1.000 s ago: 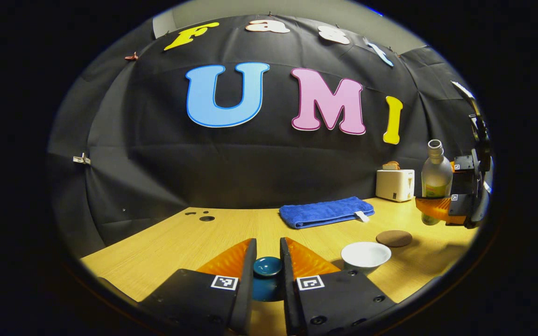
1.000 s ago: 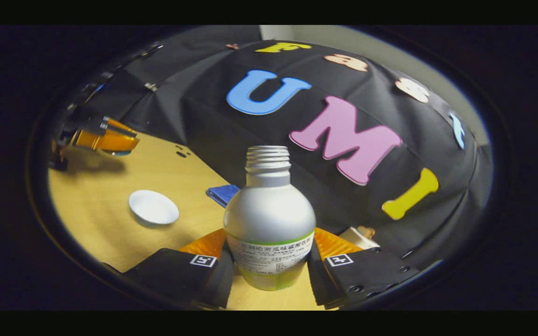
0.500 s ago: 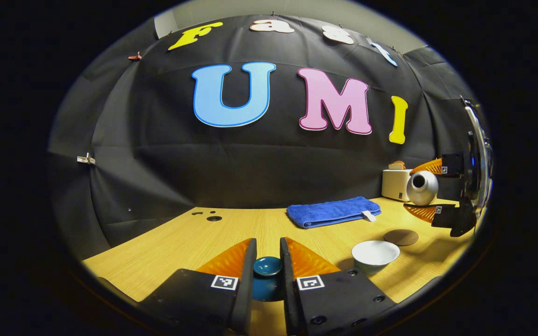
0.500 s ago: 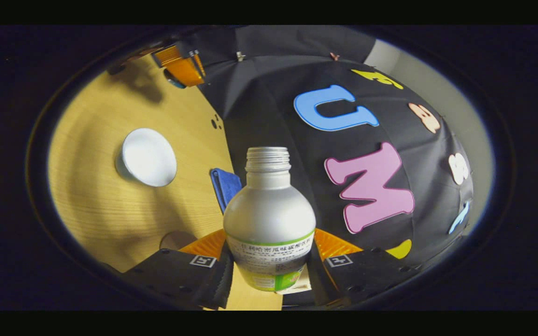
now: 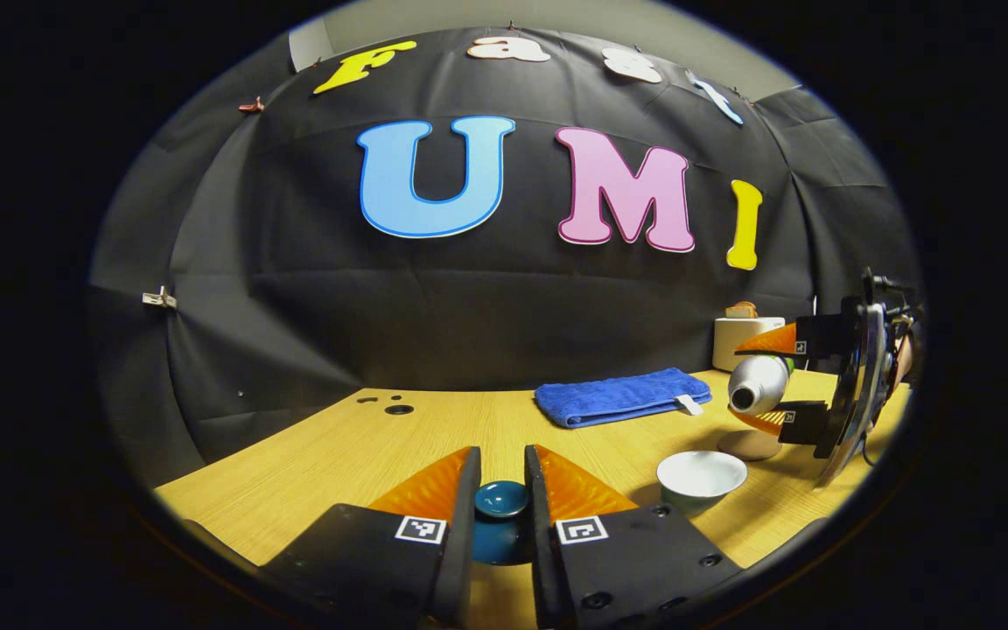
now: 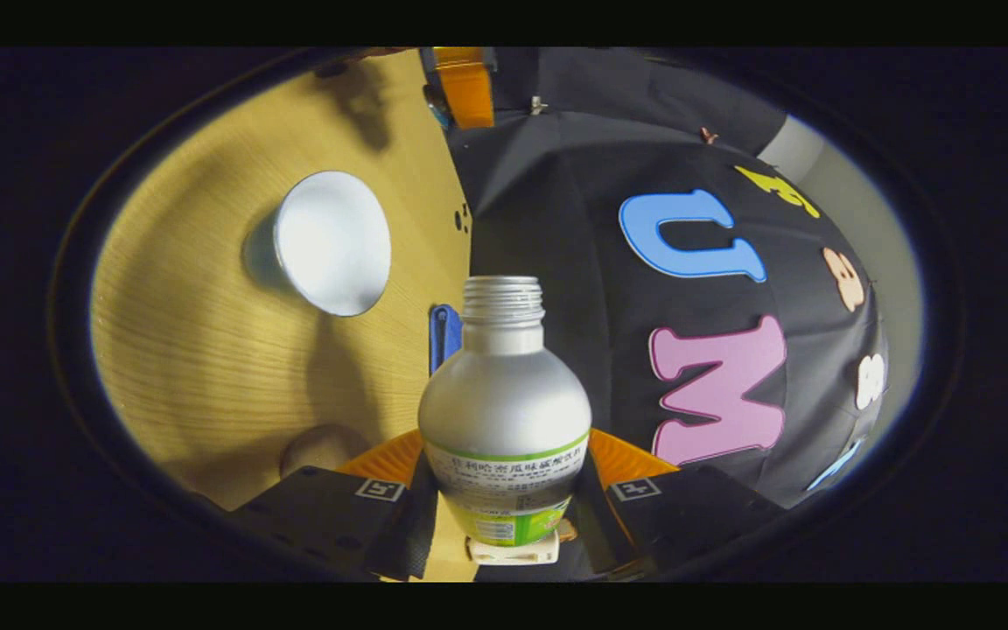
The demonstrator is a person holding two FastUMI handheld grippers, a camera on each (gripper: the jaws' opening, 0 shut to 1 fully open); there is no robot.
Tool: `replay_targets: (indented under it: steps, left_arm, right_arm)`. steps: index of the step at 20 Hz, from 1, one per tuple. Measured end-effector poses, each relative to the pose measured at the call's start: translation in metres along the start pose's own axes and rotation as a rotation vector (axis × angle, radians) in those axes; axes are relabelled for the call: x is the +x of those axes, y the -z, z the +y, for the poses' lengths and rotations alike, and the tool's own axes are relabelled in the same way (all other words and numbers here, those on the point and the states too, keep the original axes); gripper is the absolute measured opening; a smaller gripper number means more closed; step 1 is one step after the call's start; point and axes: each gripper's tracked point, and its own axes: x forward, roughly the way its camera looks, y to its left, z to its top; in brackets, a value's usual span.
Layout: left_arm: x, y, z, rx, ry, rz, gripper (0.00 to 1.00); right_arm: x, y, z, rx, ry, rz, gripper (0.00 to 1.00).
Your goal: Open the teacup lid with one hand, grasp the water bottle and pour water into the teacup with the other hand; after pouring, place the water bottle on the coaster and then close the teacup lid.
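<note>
A wooden table [image 5: 381,446] runs back to a wall of black cloth, with a folded blue towel [image 5: 622,395] lying near the far edge and a white toaster [image 5: 742,339] at the far right.

In the left gripper view, the left gripper [image 5: 501,490] sits low over the near edge of the table, its two fingers drawn in tight on the dark blue knob of the teacup lid [image 5: 501,500], one on each side. The lid is clear of the teacup [image 5: 700,477], which stands open and white to the right.

In the right gripper view, the right gripper [image 6: 504,477] clamps the body of the water bottle [image 6: 504,411], both fingers pressed against its labelled lower half; the threaded mouth is uncapped. From the left gripper view the bottle [image 5: 758,385] lies close to horizontal above and just right of the teacup, its mouth pointing left and slightly down towards the cup. No stream of water can be made out. The round coaster [image 6: 322,448] sits on the table just behind the cup, partly hidden by the right gripper [image 5: 771,385].

A second ago the bottle stood upright and farther right; half a second ago it was tipped with its mouth facing the left camera. It has since come lower and closer to the cup. The left gripper's hold on the lid is unchanged.
</note>
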Motion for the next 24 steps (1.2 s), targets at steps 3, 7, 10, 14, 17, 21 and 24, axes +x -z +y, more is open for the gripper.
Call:
replay_targets:
  steps: [3, 7, 10, 14, 17, 21, 24]
  left_arm:
    - [0.0, -0.001, 0.0, 0.0, 0.0, 0.0, 0.31]
    - [0.0, 0.0, 0.001, 0.0, 0.0, 0.0, 0.31]
    - [0.0, -0.001, 0.0, 0.0, 0.0, 0.0, 0.31]
    - [0.0, -0.001, 0.0, -0.001, 0.0, 0.0, 0.31]
    - [0.0, 0.0, 0.0, -0.001, 0.002, 0.0, 0.31]
    - [0.001, 0.0, 0.0, -0.001, 0.003, 0.0, 0.31]
    - [0.001, -0.001, 0.0, -0.001, 0.003, 0.0, 0.31]
  right_arm:
    - [0.003, 0.0, 0.003, -0.035, 0.0, -0.003, 0.7]
    - [0.002, -0.009, 0.006, -0.106, 0.012, -0.028, 0.7]
    - [0.001, -0.016, 0.002, -0.172, 0.018, -0.051, 0.7]
    - [0.008, -0.02, 0.007, -0.237, 0.007, -0.071, 0.7]
    - [0.012, -0.021, 0.008, -0.287, 0.002, -0.078, 0.7]
    - [0.016, -0.024, 0.003, -0.339, 0.009, -0.093, 0.7]
    - [0.018, -0.024, -0.001, -0.377, 0.017, -0.102, 0.69]
